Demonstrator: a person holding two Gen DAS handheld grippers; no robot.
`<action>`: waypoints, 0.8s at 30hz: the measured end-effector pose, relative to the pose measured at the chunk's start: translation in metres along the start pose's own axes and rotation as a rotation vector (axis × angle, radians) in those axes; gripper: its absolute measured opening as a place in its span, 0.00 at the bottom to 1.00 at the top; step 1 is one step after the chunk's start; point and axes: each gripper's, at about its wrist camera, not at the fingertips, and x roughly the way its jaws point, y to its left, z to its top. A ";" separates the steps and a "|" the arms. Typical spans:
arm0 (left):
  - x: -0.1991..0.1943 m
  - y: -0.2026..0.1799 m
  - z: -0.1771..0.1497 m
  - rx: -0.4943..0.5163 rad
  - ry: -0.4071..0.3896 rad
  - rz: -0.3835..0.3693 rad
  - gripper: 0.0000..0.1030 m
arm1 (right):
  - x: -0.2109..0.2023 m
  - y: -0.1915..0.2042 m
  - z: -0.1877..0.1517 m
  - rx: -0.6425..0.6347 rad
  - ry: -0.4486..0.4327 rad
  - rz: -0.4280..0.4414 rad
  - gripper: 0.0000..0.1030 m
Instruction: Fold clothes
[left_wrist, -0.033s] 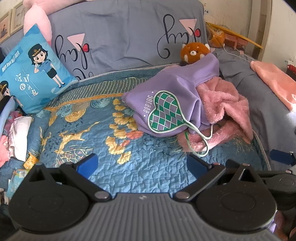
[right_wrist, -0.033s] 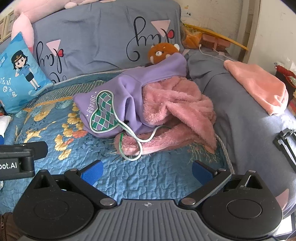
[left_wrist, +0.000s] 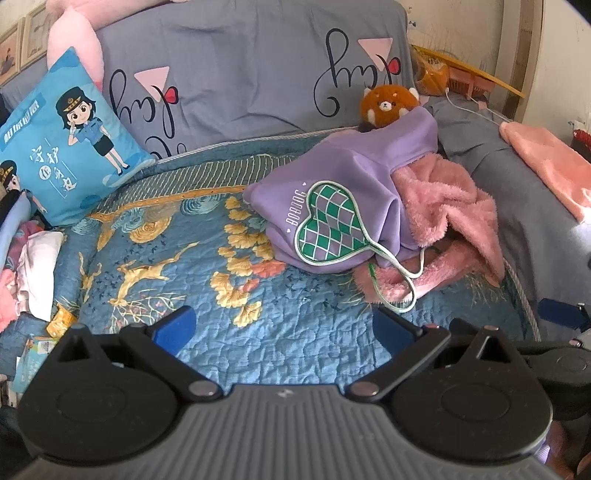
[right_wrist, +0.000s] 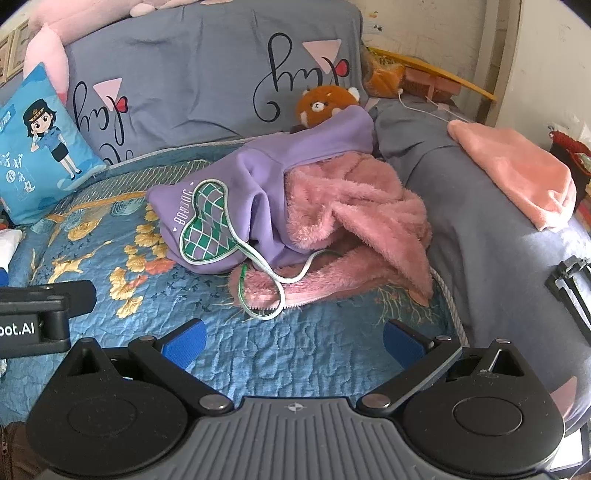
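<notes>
Left gripper (left_wrist: 282, 328) and right gripper (right_wrist: 293, 341): both spread wide, empty, hovering above the blue quilt (left_wrist: 207, 295). Ahead, apart from either, a crumpled purple hoodie (left_wrist: 347, 192) lies on the quilt, overlapping a pink fleece (right_wrist: 354, 218). Behind: plush toy (left_wrist: 388, 105), grey cover (left_wrist: 240, 66), cushion (left_wrist: 62, 140).

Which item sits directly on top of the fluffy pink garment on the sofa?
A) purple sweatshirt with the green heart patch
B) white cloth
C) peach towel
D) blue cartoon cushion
A: the purple sweatshirt drapes over the upper part of the fluffy pink garment, whose pile spills out from under it on the blue quilt; both hand-held grippers, left and right, are open and clear of the pile.
</notes>
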 end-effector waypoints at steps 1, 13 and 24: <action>0.000 0.000 0.000 0.001 -0.001 0.000 1.00 | 0.000 0.000 0.001 -0.008 -0.002 -0.009 1.00; -0.005 0.002 0.000 0.006 -0.010 -0.001 1.00 | -0.005 0.003 -0.001 0.001 -0.009 -0.021 1.00; -0.007 0.001 0.000 0.009 -0.007 -0.005 1.00 | -0.006 0.002 0.002 -0.009 -0.005 -0.011 1.00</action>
